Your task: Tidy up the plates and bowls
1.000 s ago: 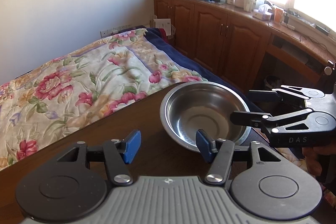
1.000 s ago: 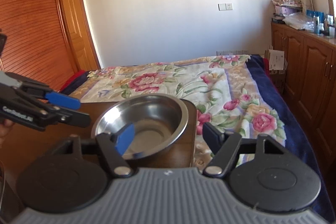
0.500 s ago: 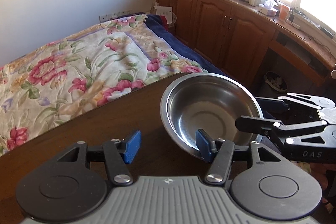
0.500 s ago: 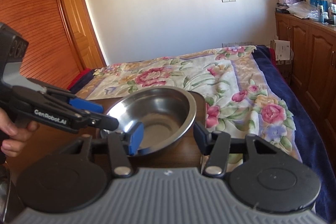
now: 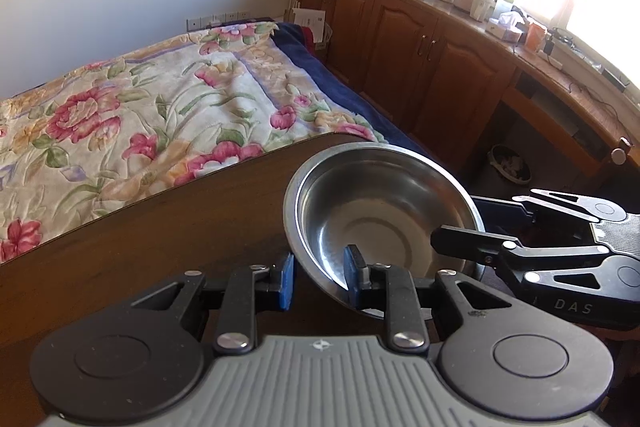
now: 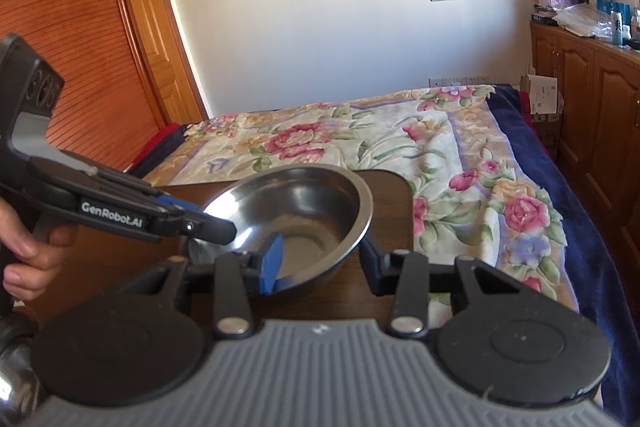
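Observation:
A steel bowl (image 5: 384, 211) sits near the corner of a dark wooden table (image 5: 168, 227); it also shows in the right wrist view (image 6: 296, 211). My left gripper (image 5: 318, 277) straddles the bowl's near rim, one blue pad inside and one outside, with a narrow gap to the rim. My right gripper (image 6: 320, 261) straddles the opposite rim, its jaws wider apart. Each gripper shows in the other's view: the right gripper (image 5: 520, 239) and the left gripper (image 6: 160, 215). The bowl looks slightly tilted; I cannot tell whether it is lifted.
A bed with a floral quilt (image 5: 140, 115) lies just beyond the table edge. Wooden cabinets (image 5: 420, 67) with clutter on top line the right wall under a bright window. A wooden door (image 6: 152, 39) stands at the left.
Both grippers moved in over the bowl's rim and narrowed their jaws, the left more. The left gripper came closer to the right one. The bowl looms larger in both views.

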`<action>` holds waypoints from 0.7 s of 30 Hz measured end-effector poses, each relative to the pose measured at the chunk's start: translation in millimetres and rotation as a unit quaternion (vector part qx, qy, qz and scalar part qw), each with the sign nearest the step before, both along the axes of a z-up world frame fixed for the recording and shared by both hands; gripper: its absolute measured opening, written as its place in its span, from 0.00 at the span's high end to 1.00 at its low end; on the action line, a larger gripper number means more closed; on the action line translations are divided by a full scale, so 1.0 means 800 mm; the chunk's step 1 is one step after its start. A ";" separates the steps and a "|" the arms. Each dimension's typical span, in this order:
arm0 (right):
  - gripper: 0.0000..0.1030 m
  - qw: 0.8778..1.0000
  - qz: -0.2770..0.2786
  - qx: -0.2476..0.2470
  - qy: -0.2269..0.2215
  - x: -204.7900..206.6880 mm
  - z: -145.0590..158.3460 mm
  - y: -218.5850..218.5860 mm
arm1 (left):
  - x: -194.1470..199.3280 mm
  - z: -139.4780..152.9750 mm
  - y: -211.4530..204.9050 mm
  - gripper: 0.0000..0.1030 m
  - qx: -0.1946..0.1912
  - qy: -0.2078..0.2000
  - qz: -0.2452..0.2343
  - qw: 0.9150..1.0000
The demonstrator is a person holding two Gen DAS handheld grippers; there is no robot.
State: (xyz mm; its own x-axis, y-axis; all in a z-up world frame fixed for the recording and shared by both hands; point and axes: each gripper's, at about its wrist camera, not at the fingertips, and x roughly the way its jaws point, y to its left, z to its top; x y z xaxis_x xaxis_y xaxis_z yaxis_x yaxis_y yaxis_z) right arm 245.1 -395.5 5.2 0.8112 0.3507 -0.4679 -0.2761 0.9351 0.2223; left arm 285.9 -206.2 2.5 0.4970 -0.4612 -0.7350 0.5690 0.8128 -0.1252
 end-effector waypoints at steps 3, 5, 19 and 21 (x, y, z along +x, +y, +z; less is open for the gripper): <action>0.57 1.000 0.002 -0.003 -0.005 -0.008 0.007 0.006 | -0.011 0.012 0.009 0.74 -0.005 -0.011 -0.002 1.000; 0.57 1.000 0.003 -0.006 -0.009 -0.014 0.013 0.011 | -0.019 0.021 0.016 0.74 -0.009 -0.017 -0.002 1.000; 0.57 0.998 0.018 -0.022 -0.049 -0.057 0.063 0.051 | -0.078 0.072 0.073 0.74 -0.025 -0.059 0.003 0.998; 0.57 0.998 0.021 -0.024 -0.053 -0.063 0.067 0.056 | -0.086 0.076 0.080 0.74 -0.027 -0.064 0.005 0.998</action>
